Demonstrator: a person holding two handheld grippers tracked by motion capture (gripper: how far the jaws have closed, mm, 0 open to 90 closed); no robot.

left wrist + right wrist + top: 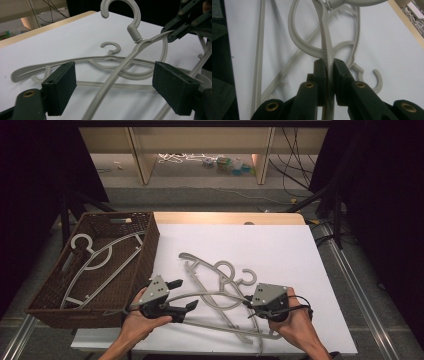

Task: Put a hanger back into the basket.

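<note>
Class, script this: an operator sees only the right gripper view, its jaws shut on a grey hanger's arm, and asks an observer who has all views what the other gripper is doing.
Operator: Where is the left gripper?
Observer: Its jaws stand open on either side of the same hanger, not pressing on it.
Operator: Is there anywhere to put it?
Observer: A brown wicker basket stands left of the white tabletop.
Operator: Empty?
Observer: No, grey hangers already lie in it.
</note>
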